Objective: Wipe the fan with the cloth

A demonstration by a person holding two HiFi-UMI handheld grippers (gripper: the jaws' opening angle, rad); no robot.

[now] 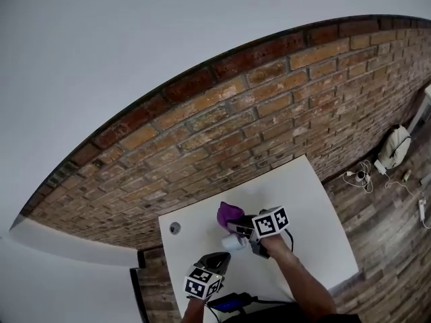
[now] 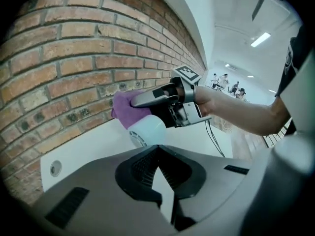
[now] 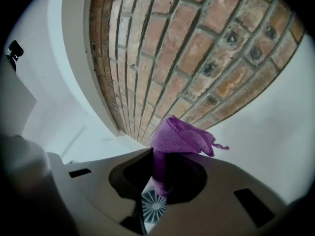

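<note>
Two grippers: the left gripper has its jaws pressed together on nothing; the right gripper is clamped on the cloth.
Cloth: purple and bunched, bulging past the jaw tips toward the brick wall.
Fan: a small white fan sits just under the right gripper, beside the cloth, over the table.
Table: white, set against the wall, with a round hole near its left side.
Around: cables and a white object lie on the floor to the right; people stand far off.
In the way: from the head view, the right gripper and hand cover part of the fan.
Hard to tell: whether the fan rests on the table; a dark thing is cut off at the bottom edge.
</note>
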